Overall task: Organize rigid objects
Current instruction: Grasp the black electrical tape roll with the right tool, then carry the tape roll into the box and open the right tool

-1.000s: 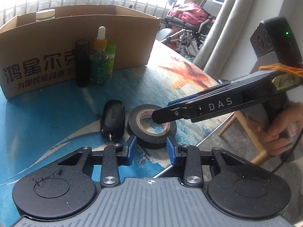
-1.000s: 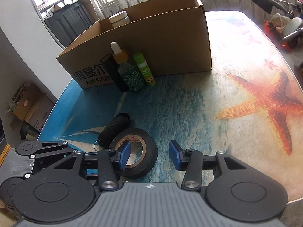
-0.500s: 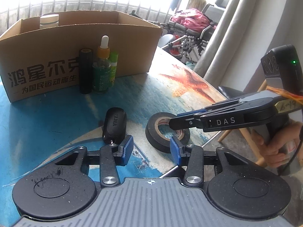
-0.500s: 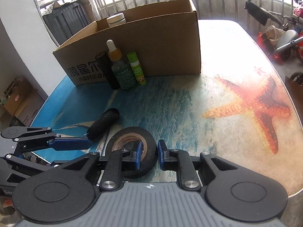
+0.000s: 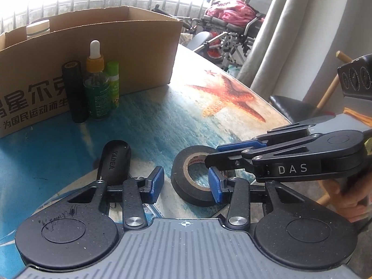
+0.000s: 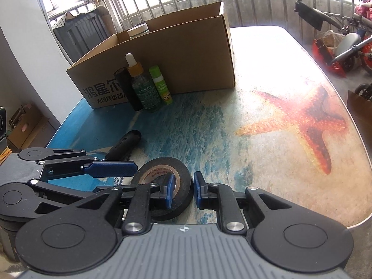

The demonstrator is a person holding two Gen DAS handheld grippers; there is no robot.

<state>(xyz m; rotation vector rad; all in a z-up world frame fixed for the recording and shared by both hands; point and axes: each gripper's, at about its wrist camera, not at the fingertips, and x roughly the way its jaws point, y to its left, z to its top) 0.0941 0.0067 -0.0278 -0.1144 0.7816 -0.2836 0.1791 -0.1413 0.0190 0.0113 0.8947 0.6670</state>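
Observation:
A black roll of tape is near the table's front edge, tilted up off the surface. My right gripper is shut on its wall, one pad inside the hole and one outside; it shows from the side in the left wrist view. My left gripper is open and empty, just left of the roll. A black key fob lies flat to the left of the tape.
An open cardboard box stands at the back with a white jar inside. A black cylinder, a green dropper bottle and a green tube stand before it. The table edge lies right.
My right gripper has closed firmly on the tape wall and lifted it into a tilt. My left gripper has drawn back to the left, beside the roll.

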